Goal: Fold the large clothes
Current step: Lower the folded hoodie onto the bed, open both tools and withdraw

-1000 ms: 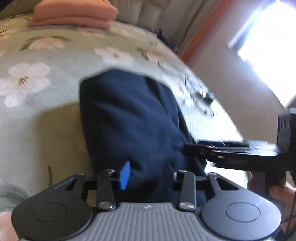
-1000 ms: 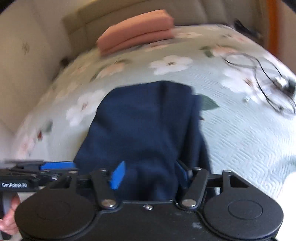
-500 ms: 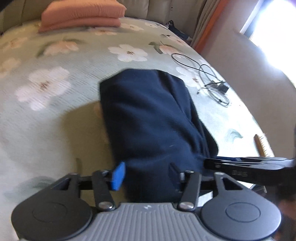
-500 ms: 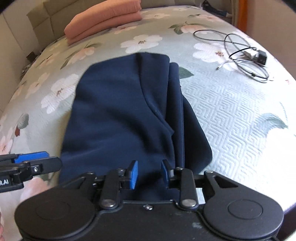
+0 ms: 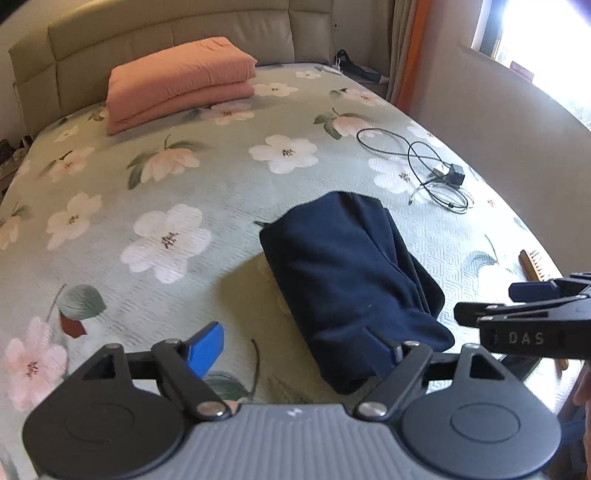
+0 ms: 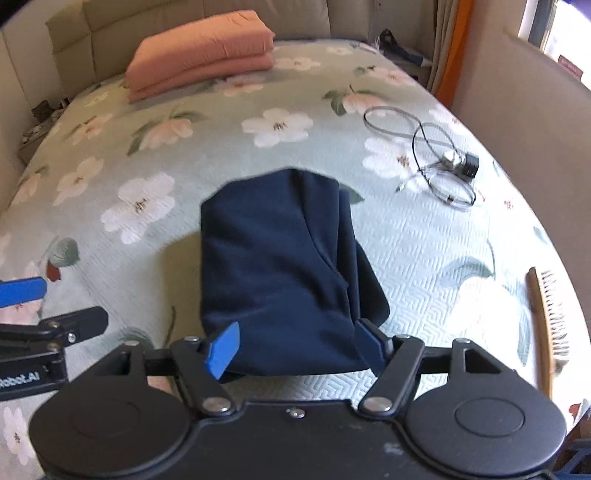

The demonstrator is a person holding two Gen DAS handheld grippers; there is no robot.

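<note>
A dark navy garment [image 5: 351,273] lies folded into a compact bundle on the floral bedspread [image 5: 184,192]; it also shows in the right wrist view [image 6: 284,266]. My left gripper [image 5: 291,350] is open and empty, just in front of the bundle's near left corner. My right gripper [image 6: 295,345] is open and empty, its blue fingertips either side of the bundle's near edge, apart from the cloth. Each gripper shows side-on in the other's view: the right one [image 5: 524,314], the left one [image 6: 48,306].
A folded salmon-pink blanket [image 5: 177,81] lies by the beige headboard [image 5: 166,33]. A black cable with charger [image 5: 432,173] lies right of the garment. A wooden brush [image 6: 546,306] lies at the bed's right edge. A wall and window stand on the right.
Both grippers have opened wide and pulled back from the navy bundle. The bundle now lies released on the bed, farther from both cameras.
</note>
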